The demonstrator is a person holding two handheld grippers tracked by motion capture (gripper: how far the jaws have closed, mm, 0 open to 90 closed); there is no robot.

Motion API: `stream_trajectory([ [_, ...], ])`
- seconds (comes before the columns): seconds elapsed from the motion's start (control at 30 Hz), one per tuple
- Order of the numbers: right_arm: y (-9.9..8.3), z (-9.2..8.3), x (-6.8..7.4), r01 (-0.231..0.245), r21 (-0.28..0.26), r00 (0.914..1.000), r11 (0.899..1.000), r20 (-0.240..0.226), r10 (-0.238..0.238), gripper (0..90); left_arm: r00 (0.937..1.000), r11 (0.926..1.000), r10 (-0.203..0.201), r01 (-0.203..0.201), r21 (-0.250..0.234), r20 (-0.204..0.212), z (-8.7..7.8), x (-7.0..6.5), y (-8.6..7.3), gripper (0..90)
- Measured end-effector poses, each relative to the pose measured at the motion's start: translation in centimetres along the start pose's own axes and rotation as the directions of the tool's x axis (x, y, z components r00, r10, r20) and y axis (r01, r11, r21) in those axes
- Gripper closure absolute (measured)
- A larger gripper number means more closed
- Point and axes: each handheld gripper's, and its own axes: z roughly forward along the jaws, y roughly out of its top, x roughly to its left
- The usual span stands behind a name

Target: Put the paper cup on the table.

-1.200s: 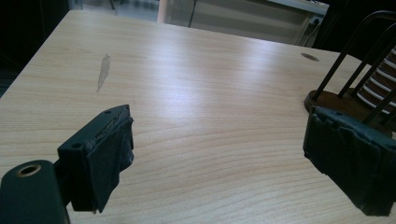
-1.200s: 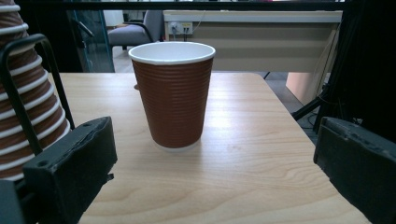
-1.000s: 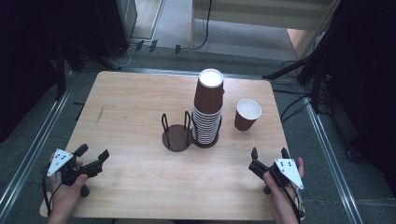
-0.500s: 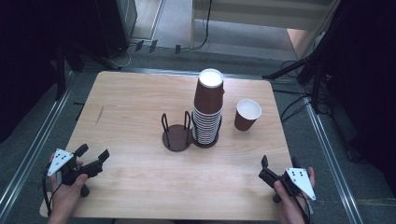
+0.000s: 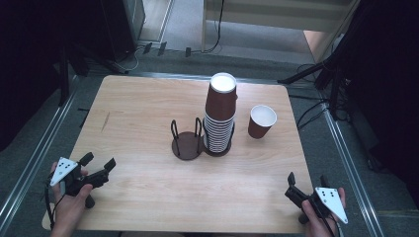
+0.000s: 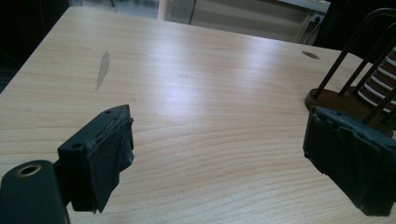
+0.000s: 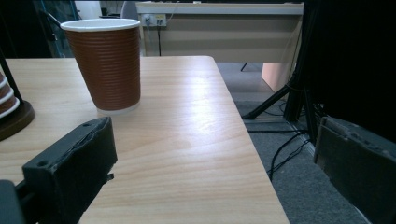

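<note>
Table edge cuts between right tool jaws.

No lettering, label, brand or number can be read anywhere in this scene. The brown paper cups carry plain ribbed walls, and the wooden table bears no mark.

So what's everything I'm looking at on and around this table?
table: one, light wood, centre.
cup stack: one, brown with white rims, in the holder's right ring.
single cup: one, brown, white inside, upright, right of the stack.
cup holder: one, dark, two rings, left ring empty.
cables: several, black, on the floor at right.
left tool: one, black, jaws open, near-left corner.
right tool: one, black, jaws open, near-right corner.
hands: two, holding the tools.
</note>
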Motion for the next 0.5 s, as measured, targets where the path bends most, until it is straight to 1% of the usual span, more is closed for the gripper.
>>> stream_trajectory([
  [0.07, -0.1, -0.2, -0.2, 0.002, 0.000, 1.0000, 1.000, 0.004, -0.002, 0.0, 1.0000, 1.0000, -0.003, 0.003, -0.001, 0.000, 0.0, 0.0, 0.0, 9.2],
  [0.3, -0.6, -1.0, -0.9, -0.020, -0.006, 0.9997, 1.000, 0.016, 0.020, 0.0, 1.0000, 1.0000, -0.009, 0.009, -0.002, 0.001, 0.0, 0.0, 0.0, 9.2],
  [0.33, -0.8, -1.0, -1.0, -0.015, -0.008, 0.9997, 1.000, 0.021, 0.016, 0.0, 1.0000, 1.0000, -0.009, 0.009, -0.002, 0.002, 0.0, 0.0, 0.0, 9.1],
  [0.4, -0.8, -1.3, -1.0, -0.031, -0.014, 0.9991, 0.999, 0.027, 0.031, 0.0, 0.9999, 0.9999, -0.010, 0.010, -0.002, 0.002, 0.0, 0.0, 0.0, 9.2],
  [0.5, -0.8, -1.4, -0.9, -0.031, -0.014, 0.9991, 0.999, 0.029, 0.031, 0.0, 0.9999, 0.9999, -0.014, 0.014, -0.001, 0.004, 0.1, 0.1, 0.0, 9.2],
])
